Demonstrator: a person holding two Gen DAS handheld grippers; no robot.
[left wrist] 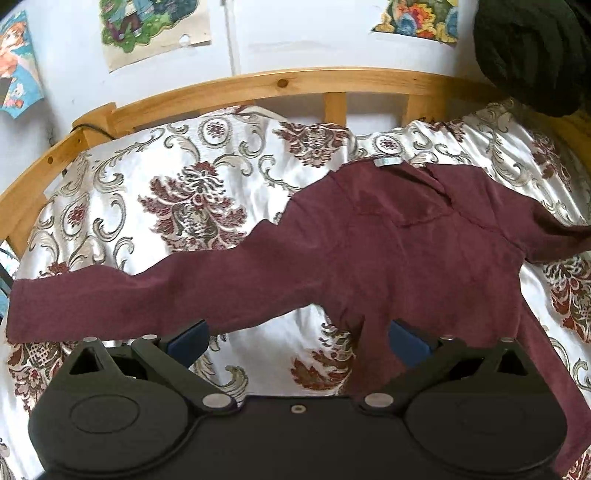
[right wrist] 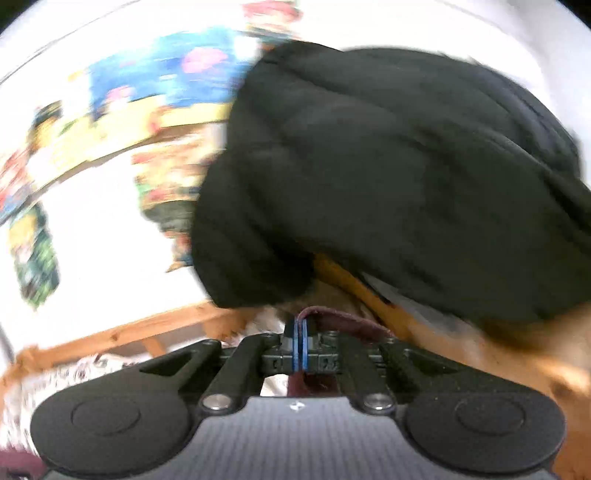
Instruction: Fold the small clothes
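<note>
A small maroon long-sleeved shirt lies spread on the patterned bedspread, one sleeve stretched to the left and the other off to the right. My left gripper is open, its blue pads at the shirt's lower edge, partly under the cloth. In the blurred right wrist view my right gripper is shut on a fold of the maroon shirt, which loops out in front of the pads.
A wooden bed frame rail runs along the far side, below a white wall with cartoon posters. A bulky black garment hangs on the frame at the right; it also shows in the left wrist view.
</note>
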